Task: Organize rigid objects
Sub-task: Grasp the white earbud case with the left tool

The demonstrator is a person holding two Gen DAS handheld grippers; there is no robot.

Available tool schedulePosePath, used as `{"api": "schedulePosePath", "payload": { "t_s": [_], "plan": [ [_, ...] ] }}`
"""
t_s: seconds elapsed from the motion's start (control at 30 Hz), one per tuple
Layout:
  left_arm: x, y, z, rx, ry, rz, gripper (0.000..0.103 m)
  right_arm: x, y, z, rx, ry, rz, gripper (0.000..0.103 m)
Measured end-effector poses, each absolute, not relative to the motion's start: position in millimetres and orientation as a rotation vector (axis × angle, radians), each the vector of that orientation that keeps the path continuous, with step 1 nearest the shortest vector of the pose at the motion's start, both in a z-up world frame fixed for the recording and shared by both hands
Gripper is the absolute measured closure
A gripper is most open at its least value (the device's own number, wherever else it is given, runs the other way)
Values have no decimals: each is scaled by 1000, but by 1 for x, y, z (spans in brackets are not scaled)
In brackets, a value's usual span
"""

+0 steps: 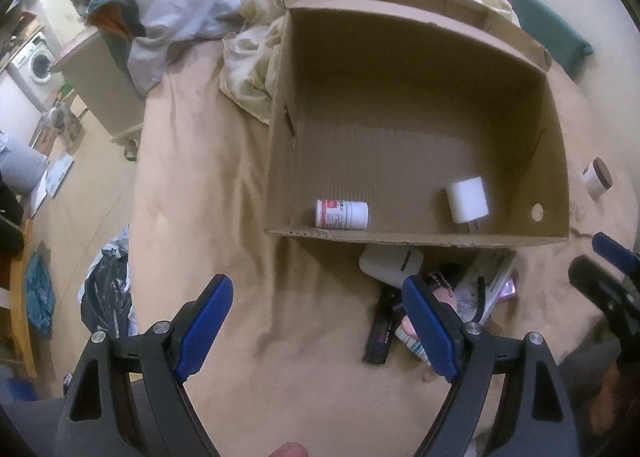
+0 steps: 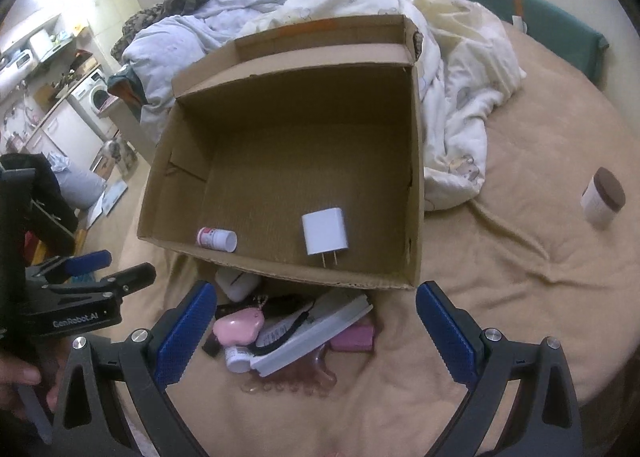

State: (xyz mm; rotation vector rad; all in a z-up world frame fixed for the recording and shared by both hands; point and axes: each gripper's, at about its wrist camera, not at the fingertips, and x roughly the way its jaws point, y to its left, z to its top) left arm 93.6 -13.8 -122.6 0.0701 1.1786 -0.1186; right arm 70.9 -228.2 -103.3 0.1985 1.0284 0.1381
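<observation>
An open cardboard box sits on the tan bedspread. Inside lie a white pill bottle with a red label and a white plug charger. In front of the box lies a pile of small items: a pink charm, a white-grey flat case, a pink block, a white device. My left gripper hangs open over bare bedspread left of the pile. My right gripper stands open above the pile, nothing gripped.
A white jar with a brown lid lies on the bed right of the box. Crumpled bedding is heaped behind the box. A green headboard cushion lies at the far right. The floor with bags drops off at left.
</observation>
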Motion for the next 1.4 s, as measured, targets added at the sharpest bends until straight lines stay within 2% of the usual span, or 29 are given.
{"api": "schedulePosePath", "payload": {
  "t_s": [0.2,0.3,0.4,0.47,0.6,0.67,0.73,0.83,1.1,1.3,1.4],
  "plan": [
    [111,-8,-146,-15,1282,-108,18,78,-234,-111,231,1067,114,0],
    [119,-29,-160,36,1310,-159,19,81,-236,-118,257,1109,123,0],
    [127,-53,-173,84,1315,-218,23,80,-238,-122,293,1130,140,0],
    [132,-63,-183,96,1337,-243,30,79,-240,-122,297,1130,137,0],
    [142,-72,-209,92,1410,-265,31,78,-245,-124,307,1139,129,0],
    [147,-72,-217,76,1422,-267,39,78,-247,-126,312,1146,125,0],
    [151,-73,-224,77,1437,-273,41,79,-247,-126,312,1145,122,0],
    [154,-76,-226,94,1424,-289,48,79,-245,-125,303,1143,129,0],
    [145,-78,-215,139,1384,-280,48,79,-240,-126,268,1153,142,0],
    [122,-76,-191,285,1313,-194,48,79,-242,-127,281,1163,142,0],
    [114,-70,-174,274,1295,-165,48,81,-239,-123,282,1157,150,0]
  ]
}}
